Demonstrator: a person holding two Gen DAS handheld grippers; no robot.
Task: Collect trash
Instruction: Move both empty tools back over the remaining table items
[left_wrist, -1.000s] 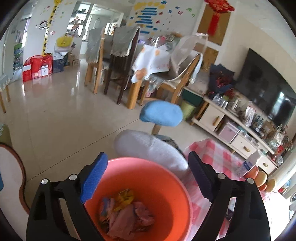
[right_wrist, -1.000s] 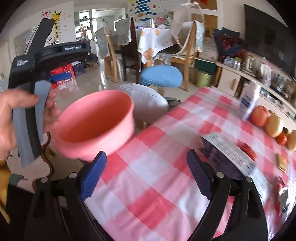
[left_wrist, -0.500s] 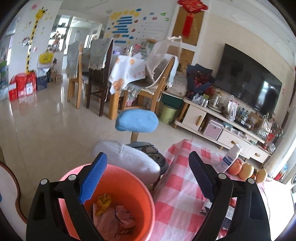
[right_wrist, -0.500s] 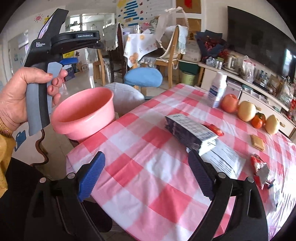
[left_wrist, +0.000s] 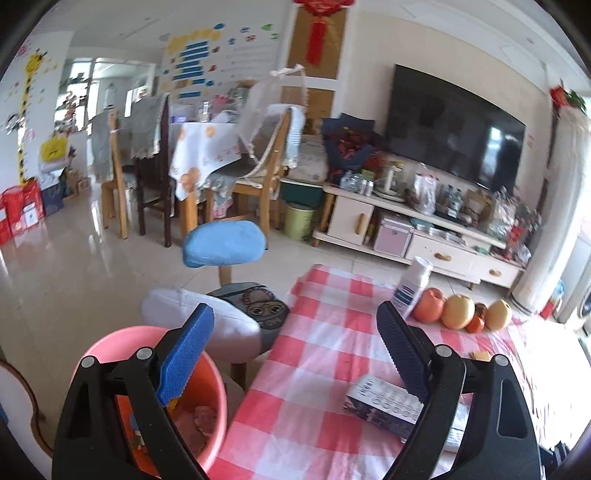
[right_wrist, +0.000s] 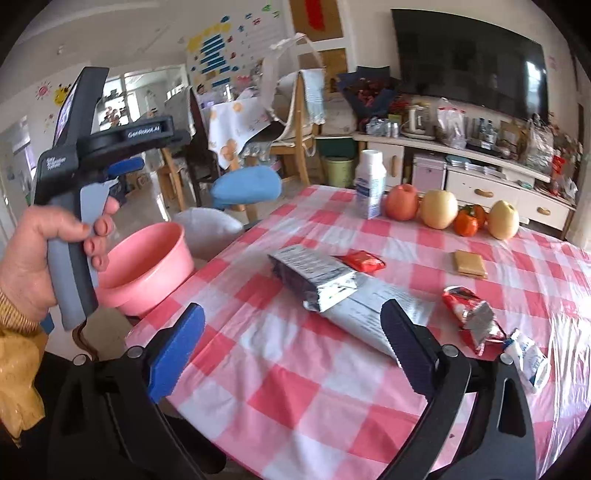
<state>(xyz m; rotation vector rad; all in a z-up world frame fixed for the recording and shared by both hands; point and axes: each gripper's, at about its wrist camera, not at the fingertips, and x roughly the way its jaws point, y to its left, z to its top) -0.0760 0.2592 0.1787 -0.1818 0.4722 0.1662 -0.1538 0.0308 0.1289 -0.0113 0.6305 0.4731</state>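
Both views swing from the basin (right_wrist: 144, 264) toward the bench (right_wrist: 258, 369); our right tool (right_wrist: 291, 349), just widening, and left tool (left_wrist: 295, 354) gape empty, and could snag the plastic cover grabbing the foil bag (right_wrist: 314, 277).

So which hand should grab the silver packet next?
Probably the right: its open tongs hang over the table with the silver packet just ahead, while the left tongs straddle the table edge by the basin.
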